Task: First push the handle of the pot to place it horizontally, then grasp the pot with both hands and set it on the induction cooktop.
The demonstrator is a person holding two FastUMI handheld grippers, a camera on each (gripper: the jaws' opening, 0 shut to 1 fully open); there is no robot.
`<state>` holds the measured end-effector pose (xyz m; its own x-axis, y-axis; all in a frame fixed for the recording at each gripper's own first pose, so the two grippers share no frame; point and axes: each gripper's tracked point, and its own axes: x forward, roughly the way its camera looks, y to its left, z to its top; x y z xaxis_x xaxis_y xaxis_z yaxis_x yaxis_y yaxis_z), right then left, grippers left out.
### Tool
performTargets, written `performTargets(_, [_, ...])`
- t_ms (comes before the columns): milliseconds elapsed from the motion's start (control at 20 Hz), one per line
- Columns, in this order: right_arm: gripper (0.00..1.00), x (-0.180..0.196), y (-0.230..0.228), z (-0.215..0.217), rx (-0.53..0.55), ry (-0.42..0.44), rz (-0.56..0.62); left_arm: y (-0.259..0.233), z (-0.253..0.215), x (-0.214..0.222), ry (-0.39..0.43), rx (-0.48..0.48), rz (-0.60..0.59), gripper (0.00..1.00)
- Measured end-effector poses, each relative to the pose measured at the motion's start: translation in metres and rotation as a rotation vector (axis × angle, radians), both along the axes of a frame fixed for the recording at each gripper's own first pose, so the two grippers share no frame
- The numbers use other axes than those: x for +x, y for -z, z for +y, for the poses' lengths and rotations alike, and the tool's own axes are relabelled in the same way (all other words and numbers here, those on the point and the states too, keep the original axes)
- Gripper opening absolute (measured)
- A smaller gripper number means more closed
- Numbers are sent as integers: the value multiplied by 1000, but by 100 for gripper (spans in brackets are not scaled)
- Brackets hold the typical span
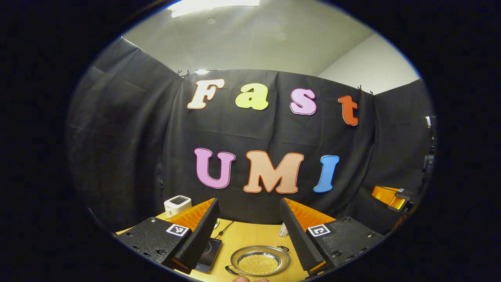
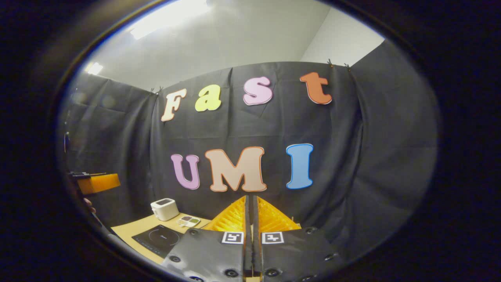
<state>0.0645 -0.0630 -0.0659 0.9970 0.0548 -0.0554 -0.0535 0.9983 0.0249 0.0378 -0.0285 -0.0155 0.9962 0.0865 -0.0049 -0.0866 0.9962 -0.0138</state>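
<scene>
A shallow steel pot (image 1: 260, 260) with golden beads inside sits on the wooden table (image 1: 250, 235), low in the left gripper view. Its black handles point to the lower left and upper right. The black induction cooktop (image 1: 209, 254) lies just left of it, partly behind my left finger, and appears again as the cooktop (image 2: 156, 238) in the right gripper view. My left gripper (image 1: 248, 209) hangs open above the table, well short of the pot. My right gripper (image 2: 250, 203) is shut with nothing between its fingers, raised to the right of the cooktop.
A white toaster (image 1: 177, 205) stands at the table's back left, seen also as the toaster (image 2: 164, 208). A small tray with coloured compartments (image 2: 188, 221) lies behind the cooktop. A small white object (image 1: 282, 231) stands behind the pot. A cable runs behind the cooktop.
</scene>
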Motion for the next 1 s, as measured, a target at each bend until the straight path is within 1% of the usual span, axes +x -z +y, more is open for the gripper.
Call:
performTargets(50, [2,1,7,1,-9,-6,17,0,0,2,1,-1,-2,90])
performTargets(100, [2,1,12,3,-10,-9,29,2,0,3,3,-2,2,94])
performTargets(150, [0,2,15,5,-4,-13,34,6,1,2,5,1,11,90])
performTargets(200, [2,2,20,11,4,-26,39,9,5,1,1,9,11,94])
performTargets(350, [2,8,46,26,-2,-37,87,13,22,6,-3,27,-7,94])
performTargets(400, [0,10,51,35,9,-40,101,18,28,9,8,27,-3,94])
performTargets(450, [2,13,57,42,13,-39,115,24,35,15,19,26,0,94])
performTargets(500, [2,15,66,48,10,-31,130,28,44,22,29,23,2,90])
performTargets(550, [2,18,74,57,5,-27,146,33,53,27,37,18,4,94])
performTargets(600, [7,20,84,67,-4,-21,161,37,63,34,46,11,-2,95])
performTargets(650, [7,23,93,76,-15,-8,177,39,73,42,58,4,-12,91])
performTargets(700, [2,23,105,85,-24,3,203,44,83,48,69,-4,-15,99])
performTargets(750, [0,22,115,97,-22,6,225,53,93,54,78,-18,-10,94])
performTargets(800, [3,23,123,109,-25,9,239,56,101,61,96,-31,-19,90])
performTargets(850, [0,24,136,116,-33,17,265,63,108,68,113,-41,-20,91])
performTargets(900, [2,24,149,123,-37,31,291,71,116,74,129,-44,-16,95])
performTargets(950, [2,25,162,130,-38,45,319,81,123,81,144,-47,-7,95])
performTargets(1000, [2,24,177,137,-38,61,352,90,129,88,164,-52,5,90])
